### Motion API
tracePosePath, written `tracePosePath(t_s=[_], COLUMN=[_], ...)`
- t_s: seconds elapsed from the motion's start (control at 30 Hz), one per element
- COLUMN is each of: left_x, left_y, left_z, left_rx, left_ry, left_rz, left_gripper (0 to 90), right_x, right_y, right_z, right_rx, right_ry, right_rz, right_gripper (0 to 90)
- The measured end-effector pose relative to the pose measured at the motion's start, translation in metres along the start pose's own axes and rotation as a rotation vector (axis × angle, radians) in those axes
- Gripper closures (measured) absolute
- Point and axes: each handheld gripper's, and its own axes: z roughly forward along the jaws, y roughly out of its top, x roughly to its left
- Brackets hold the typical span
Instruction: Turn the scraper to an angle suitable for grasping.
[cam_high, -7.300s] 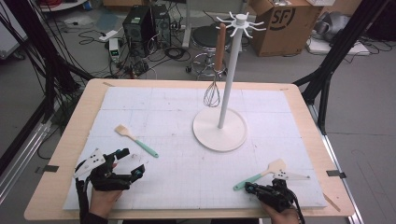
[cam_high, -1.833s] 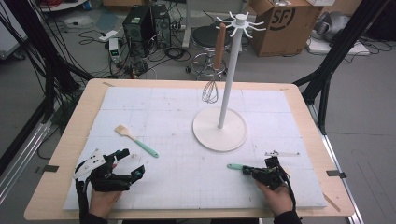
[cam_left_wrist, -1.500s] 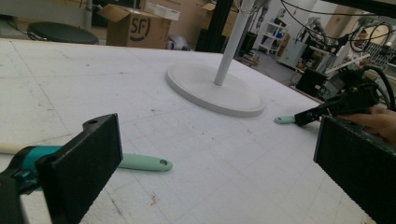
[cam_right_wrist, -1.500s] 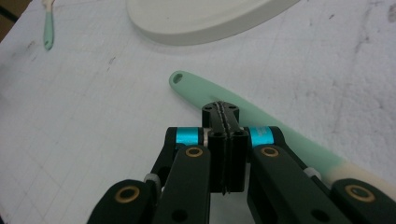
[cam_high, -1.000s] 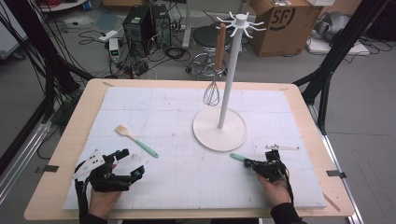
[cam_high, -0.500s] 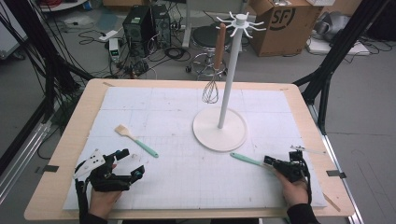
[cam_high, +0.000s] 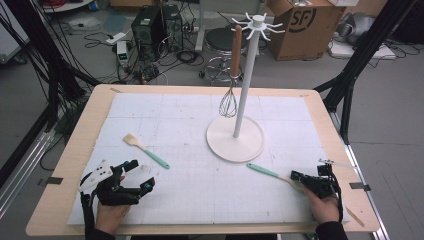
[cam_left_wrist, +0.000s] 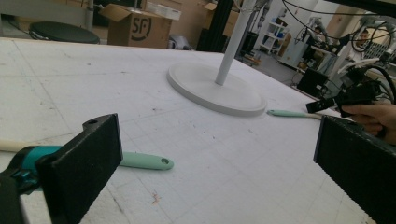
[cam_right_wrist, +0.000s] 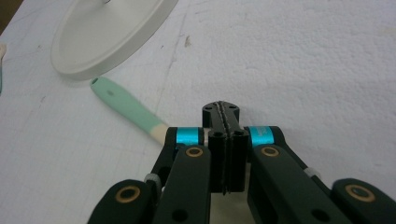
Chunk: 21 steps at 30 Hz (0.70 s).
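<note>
A white hook stand (cam_high: 235, 140) rises mid-table, and a wire whisk (cam_high: 228, 102) hangs from it by a wooden handle. One mint-handled spatula (cam_high: 147, 152) lies at the left, just beyond my open left gripper (cam_high: 141, 175). Between that gripper's wide-apart pads (cam_left_wrist: 84, 168) nothing is held. A second mint-handled spatula (cam_high: 265, 171) lies at the right. My right gripper (cam_high: 296, 176) sits low over its wooden end, which is hidden. The right gripper (cam_right_wrist: 220, 112) has its pads pressed together, and the mint handle (cam_right_wrist: 126, 105) runs under its left side.
A white mat (cam_high: 190, 120) covers the wooden table (cam_high: 75, 150). Behind the table stand a cardboard box (cam_high: 305, 25), a stool (cam_high: 225, 37) and a computer case (cam_high: 150, 25). Black frame legs flank both sides.
My right gripper has slid to the right along the spatula toward the table's right edge. Since the oldest frame that spatula has turned and shifted. The left gripper has kept still.
</note>
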Motion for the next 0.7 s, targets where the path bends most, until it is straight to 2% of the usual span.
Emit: tracePosePath(t_s=[0.27,0.6,0.7], left_x=[0.000,-0.001,-0.001], left_y=[0.000,0.000,0.000], left_z=[0.001,0.002,0.002], left_rx=[0.001,0.004,0.003], left_ry=[-0.001,0.000,0.000], left_rz=[0.003,0.002,0.002], left_gripper=[1.7,1.7,1.7], right_x=[0.007,0.010,0.010], right_y=[-0.011,-0.025,-0.026], right_z=[-0.006,-0.010,-0.010], right_rx=[0.016,0.021,0.019], right_ry=[0.037,0.119,0.123], right_rz=[-0.001,0.007,0.010], right_gripper=[90.0,90.0,90.0])
